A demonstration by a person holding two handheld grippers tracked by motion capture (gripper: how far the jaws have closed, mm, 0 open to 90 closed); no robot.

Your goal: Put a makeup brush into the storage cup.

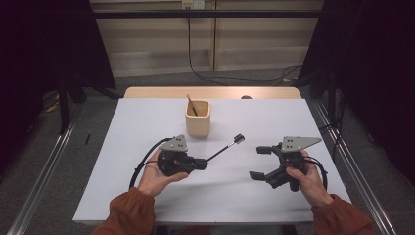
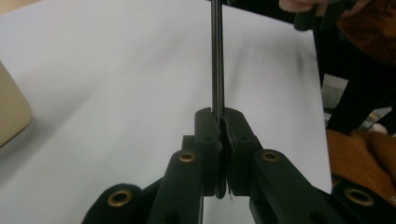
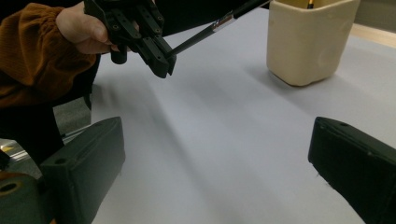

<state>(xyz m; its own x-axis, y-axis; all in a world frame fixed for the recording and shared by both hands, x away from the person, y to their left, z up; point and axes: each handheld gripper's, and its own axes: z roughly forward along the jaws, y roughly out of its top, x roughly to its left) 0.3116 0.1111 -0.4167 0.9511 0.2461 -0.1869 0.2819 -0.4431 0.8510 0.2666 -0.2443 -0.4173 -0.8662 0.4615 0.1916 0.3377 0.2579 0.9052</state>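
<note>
— What carries everything here?
— A rectangular table covered in a pale grey-white sheet (image 1: 147, 127), its light wooden edge showing along the far side.
— And directly on it?
— A cream square-sided cup (image 1: 197, 119), standing upright near the far middle.

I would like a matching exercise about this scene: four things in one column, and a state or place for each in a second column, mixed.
Things
1. left tool
2. right tool
3. beige cup
4. thin black brush

States or places
A. open, holding nothing
B. held by one end, sticking out over the table
C. shut on a thin handle
D. standing on the table with a stick inside

Pairs: 1-C, 2-A, 3-D, 4-B
</note>
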